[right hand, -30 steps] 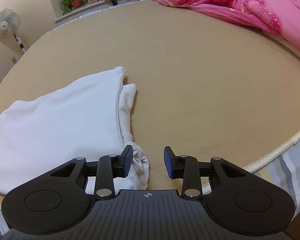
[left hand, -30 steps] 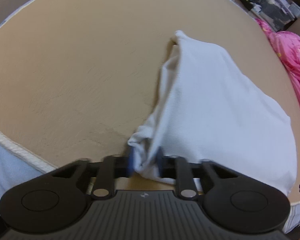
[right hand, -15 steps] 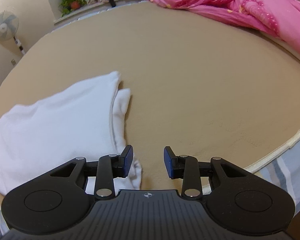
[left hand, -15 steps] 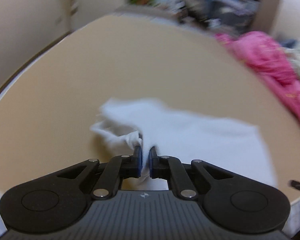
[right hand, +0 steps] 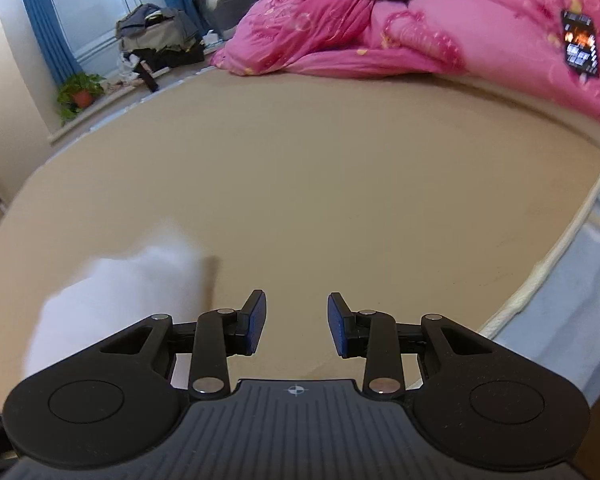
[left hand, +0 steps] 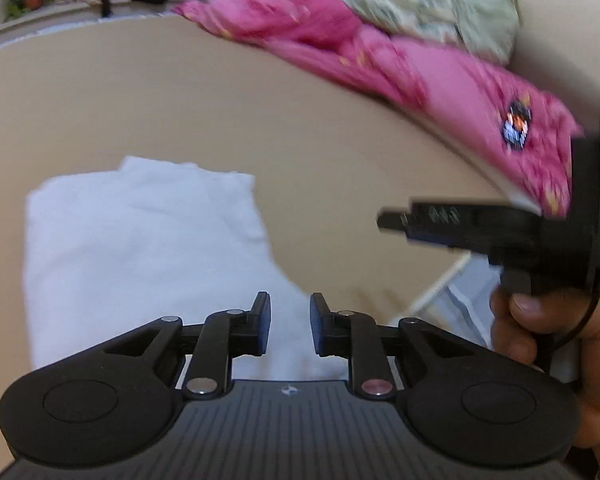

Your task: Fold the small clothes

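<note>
A white garment (left hand: 140, 256) lies folded flat on the tan mattress (left hand: 180, 112), blurred at the lower left of the right wrist view (right hand: 120, 292). My left gripper (left hand: 290, 328) hovers over its near right edge. Its jaws are opening, and the cloth lies beneath them, not pinched. My right gripper (right hand: 296, 324) stands open over bare mattress, to the right of the garment, with nothing between its fingers. The left wrist view catches it from the side (left hand: 396, 222), held by a hand (left hand: 540, 320).
A pink quilt (right hand: 380, 32) with a phone (right hand: 580, 44) on it is heaped along the far side. The mattress edge and a striped sheet (right hand: 580, 280) run down the right. A potted plant (right hand: 80, 92) and piled clothes (right hand: 160, 36) sit by the window.
My left gripper carried the pinched cloth edge across to the right, folding the garment over, then let it go. My right gripper lifted and drew right, away from the garment.
</note>
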Demonstrator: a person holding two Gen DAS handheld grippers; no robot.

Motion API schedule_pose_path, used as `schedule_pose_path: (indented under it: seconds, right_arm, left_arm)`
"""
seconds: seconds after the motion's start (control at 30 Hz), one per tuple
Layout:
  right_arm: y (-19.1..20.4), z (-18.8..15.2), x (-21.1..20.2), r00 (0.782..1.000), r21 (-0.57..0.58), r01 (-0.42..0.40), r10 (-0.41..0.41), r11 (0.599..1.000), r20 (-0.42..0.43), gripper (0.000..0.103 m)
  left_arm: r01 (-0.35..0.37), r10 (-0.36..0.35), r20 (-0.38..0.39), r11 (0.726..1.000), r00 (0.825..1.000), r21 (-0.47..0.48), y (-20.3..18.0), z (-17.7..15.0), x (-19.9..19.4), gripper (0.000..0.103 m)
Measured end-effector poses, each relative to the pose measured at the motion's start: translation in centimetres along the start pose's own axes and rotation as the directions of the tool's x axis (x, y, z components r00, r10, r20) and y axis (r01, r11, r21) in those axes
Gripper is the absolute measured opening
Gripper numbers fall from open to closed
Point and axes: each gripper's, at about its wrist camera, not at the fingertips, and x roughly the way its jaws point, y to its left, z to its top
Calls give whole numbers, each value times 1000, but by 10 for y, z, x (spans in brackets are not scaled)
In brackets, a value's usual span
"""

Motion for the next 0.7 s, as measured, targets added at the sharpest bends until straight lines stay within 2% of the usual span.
schedule_pose_path:
  seconds: [0.07,0.1,0.17,0.2,0.27,0.3,0.33,0.37,0.43,0.5,0.53,0.6,0.63,0.67,0.7]
  right_arm:
    - [2,-3,4,997,2,-70,70,998,-33,36]
    - [10,-7,11,983,-2,-164,163,987,-85,36]
    - [16,-9,15,974,-10,-195,193,981,-115,37]
    - [29,-17,25,957,-43,-235,224,971,-184,37]
    - [35,-21,30,951,-56,-240,222,969,-216,37]
    - [40,-26,38,944,-77,-226,199,971,-262,37]
    - [45,-33,47,937,-110,-193,150,975,-314,40]
    - [48,-40,55,930,-132,-166,110,977,-350,48]
    - [48,-41,59,929,-128,-147,92,981,-359,49]
    - [50,-35,55,943,-113,-147,105,983,-316,49]
    - [51,-31,51,952,-97,-156,124,983,-278,49]
    - [62,-21,48,969,-105,-177,155,979,-193,49]
    - [62,-21,48,969,-105,-177,155,979,-193,51]
    - [65,-16,51,971,-105,-186,166,977,-174,56]
    - [68,-12,55,969,-104,-201,183,974,-164,60]
  left_arm:
    - [-39,41,36,998,999,-50,29,0,-12,23]
    - [-74,77,48,996,996,-58,41,-1,-20,23]
    - [-130,132,37,989,991,-68,61,-4,-28,23]
    - [-150,152,13,986,988,-73,72,-11,-24,23]
    - [-164,159,-70,984,985,-70,88,-35,-12,22]
    - [-166,157,-141,985,977,-51,90,-48,0,21]
    - [-161,155,-180,987,971,-19,97,-52,6,18]
    - [-156,157,-173,988,972,19,95,-53,7,19]
    - [-146,155,-158,987,975,66,89,-48,0,22]
    - [-136,138,-124,990,983,26,95,-31,-7,24]
    - [-148,149,-94,989,984,9,98,-21,-10,27]
    - [-193,192,-35,981,981,-25,109,-3,-15,47]
    - [-231,231,-9,972,973,-50,115,10,-14,64]
    - [-250,251,-1,965,968,-75,125,22,-11,74]
    - [-253,254,-5,962,967,-104,134,29,-6,75]
